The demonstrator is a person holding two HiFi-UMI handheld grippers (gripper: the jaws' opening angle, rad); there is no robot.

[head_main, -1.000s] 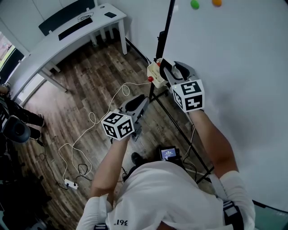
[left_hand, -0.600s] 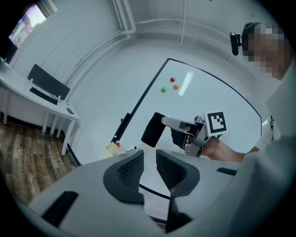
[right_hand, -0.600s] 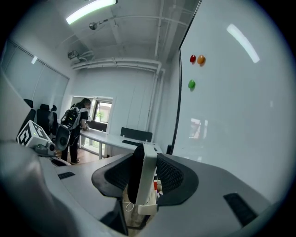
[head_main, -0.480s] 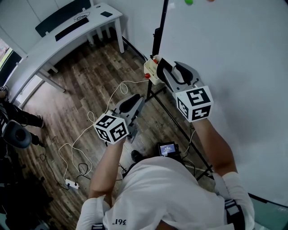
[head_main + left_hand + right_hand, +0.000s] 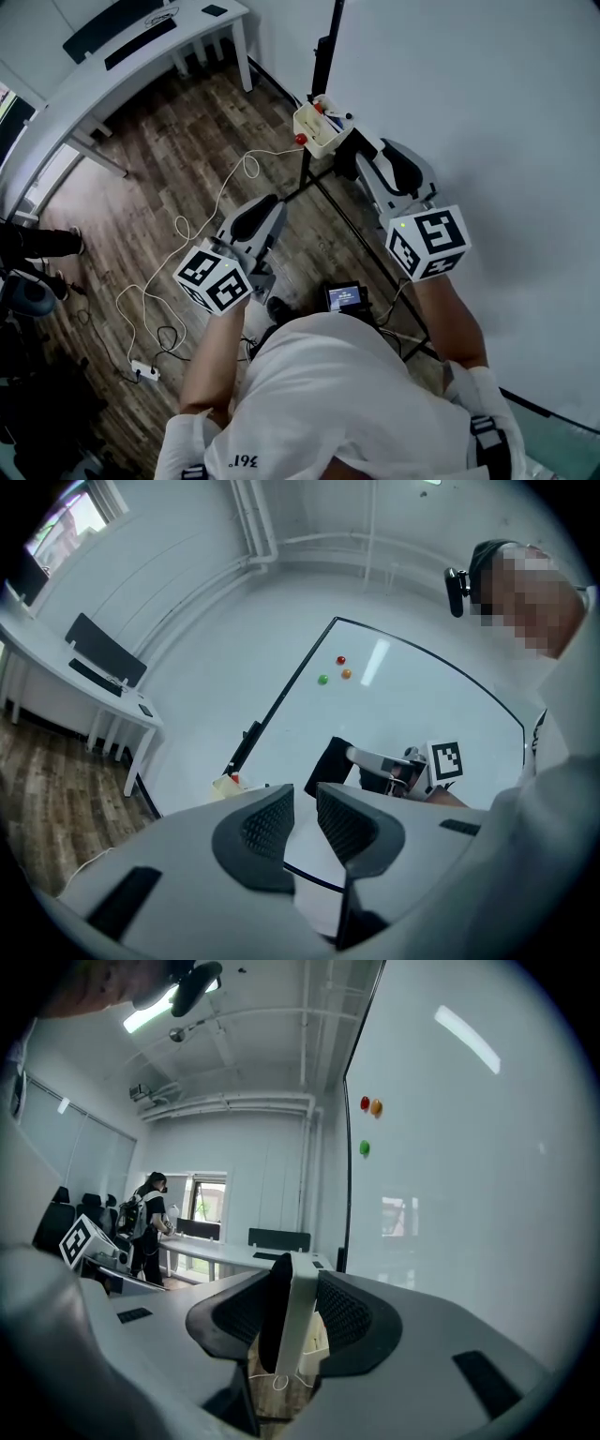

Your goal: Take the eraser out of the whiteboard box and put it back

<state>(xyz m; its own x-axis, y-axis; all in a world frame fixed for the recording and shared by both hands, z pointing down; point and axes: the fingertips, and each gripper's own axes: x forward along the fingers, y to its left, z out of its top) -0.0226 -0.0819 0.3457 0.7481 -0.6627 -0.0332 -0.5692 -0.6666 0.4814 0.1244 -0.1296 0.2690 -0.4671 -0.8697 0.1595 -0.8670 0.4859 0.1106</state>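
- The right gripper (image 5: 361, 157) holds a thin flat eraser (image 5: 296, 1330), white on one side and black on the other
- Its fingers (image 5: 352, 1321) press on both flat sides of the eraser, which stands on its edge between them
- The eraser is out of the box and up in the air, close to the big white whiteboard (image 5: 487, 112)
- The small cream plastic whiteboard box (image 5: 314, 131) hangs at the edge of the whiteboard, just past the tip of the right gripper, with a red bit showing in it
- The left gripper (image 5: 305, 808) is off to the side over the brown wooden floor (image 5: 169, 178), well apart from the box
- Its fingers (image 5: 262, 827) have a small gap between them and hold nothing
- A red (image 5: 365, 1102), an orange (image 5: 376, 1106) and a green round magnet (image 5: 364, 1147) sit high on the whiteboard
- A thin white cable (image 5: 202, 225) lies in loops on the floor
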